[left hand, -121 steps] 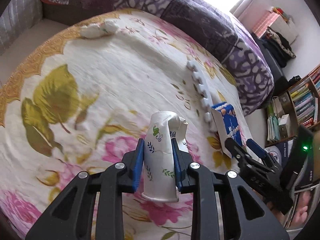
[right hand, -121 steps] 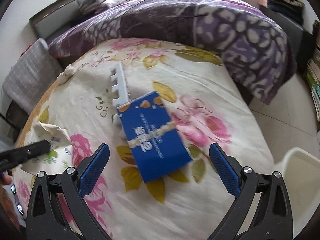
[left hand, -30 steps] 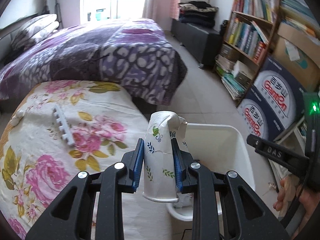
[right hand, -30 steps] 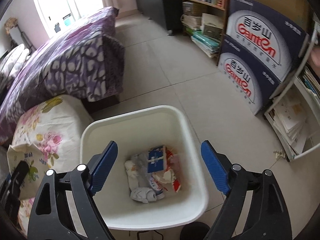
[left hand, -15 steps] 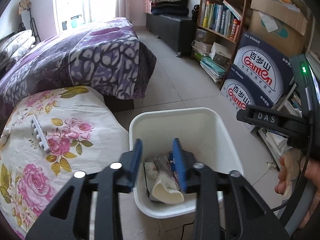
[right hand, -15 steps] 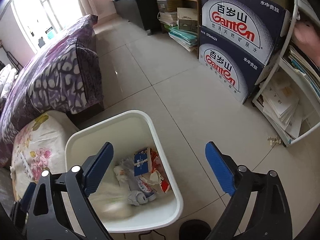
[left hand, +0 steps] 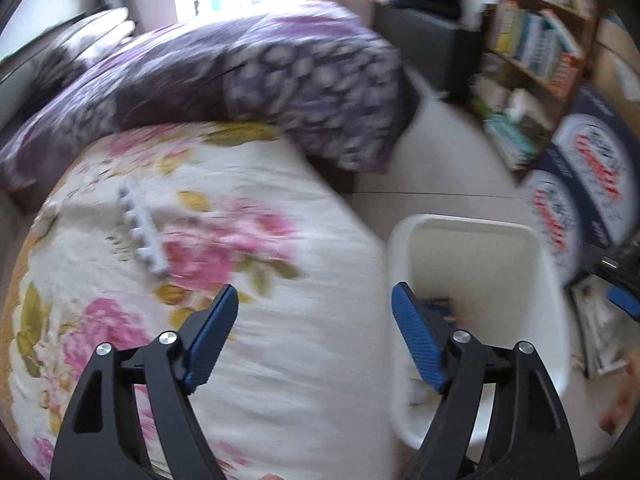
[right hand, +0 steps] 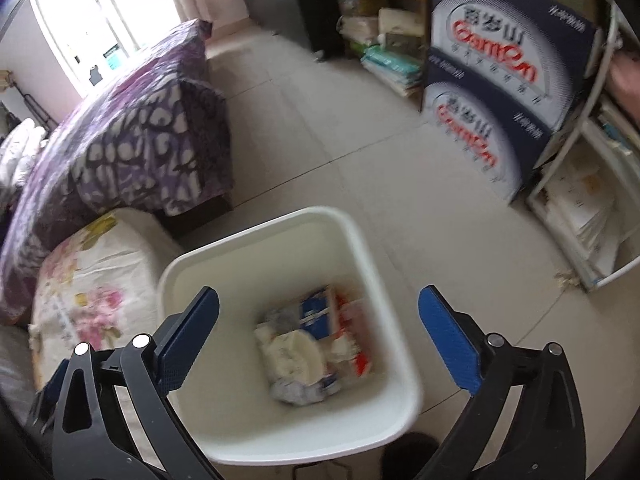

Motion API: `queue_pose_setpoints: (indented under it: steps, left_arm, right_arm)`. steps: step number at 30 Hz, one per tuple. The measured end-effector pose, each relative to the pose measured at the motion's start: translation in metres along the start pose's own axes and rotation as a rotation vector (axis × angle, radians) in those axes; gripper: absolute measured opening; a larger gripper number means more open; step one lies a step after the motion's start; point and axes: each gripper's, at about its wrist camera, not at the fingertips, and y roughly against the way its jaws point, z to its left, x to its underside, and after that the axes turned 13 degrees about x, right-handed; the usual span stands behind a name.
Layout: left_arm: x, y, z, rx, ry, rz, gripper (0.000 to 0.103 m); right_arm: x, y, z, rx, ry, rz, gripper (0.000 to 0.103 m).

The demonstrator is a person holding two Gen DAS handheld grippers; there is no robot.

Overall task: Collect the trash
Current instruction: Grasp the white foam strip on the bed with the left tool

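The left wrist view is blurred. My left gripper [left hand: 315, 292] hangs over the edge of the floral bed [left hand: 280, 360], its jaws opening with nothing between them. The white bin [left hand: 472, 224] stands just right of it on the floor. A white toothed strip [left hand: 142, 236] lies on the bed. My right gripper [right hand: 319, 293] hovers above the bin [right hand: 260, 232], its jaws opening wide and empty. Inside the bin lie a crumpled paper cup [right hand: 296, 352], a blue carton [right hand: 316, 312] and other wrappers.
A purple patterned quilt [left hand: 240, 72] covers the far half of the bed. Dark printed cartons [right hand: 500, 60] are stacked right of the bin, with a bookshelf [left hand: 540, 40] behind and a white rack of papers [right hand: 592, 208]. Tiled floor [right hand: 360, 140] lies beyond the bin.
My left gripper let go of the paper cup, which dropped into the bin, then opened wide and swung back toward the bed. The right gripper widened slightly above the bin.
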Motion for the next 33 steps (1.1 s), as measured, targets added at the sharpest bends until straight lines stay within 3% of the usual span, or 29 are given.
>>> queue_pose_setpoints:
  steps: [7,17,20,25,28,33]
  left_arm:
    - [-0.032,-0.027,0.085,-0.174,0.12,0.031,0.08]
    - [-0.052,-0.057,0.146,-0.262,0.211,0.051,0.08]
    - [-0.053,-0.063,0.15,-0.24,0.197,0.049,0.076]
    - [-0.047,-0.07,0.161,-0.143,0.196,0.088,0.033]
    - [-0.044,-0.052,0.173,-0.093,0.181,0.094,0.031]
    - [-0.031,0.0,0.209,-0.093,0.129,0.063,0.03]
  right_arm:
    - [0.006,0.002,0.033,-0.043,0.066,0.013,0.096]
    - [0.014,0.007,0.066,-0.071,0.149,0.003,0.096]
    - [0.017,0.007,0.074,-0.093,0.163,0.008,0.096]
    - [0.028,0.019,0.101,-0.143,0.257,-0.051,0.096]
    - [0.038,0.029,0.121,-0.202,0.325,-0.092,0.096]
    - [0.069,0.07,0.187,-0.348,0.592,-0.266,0.096]
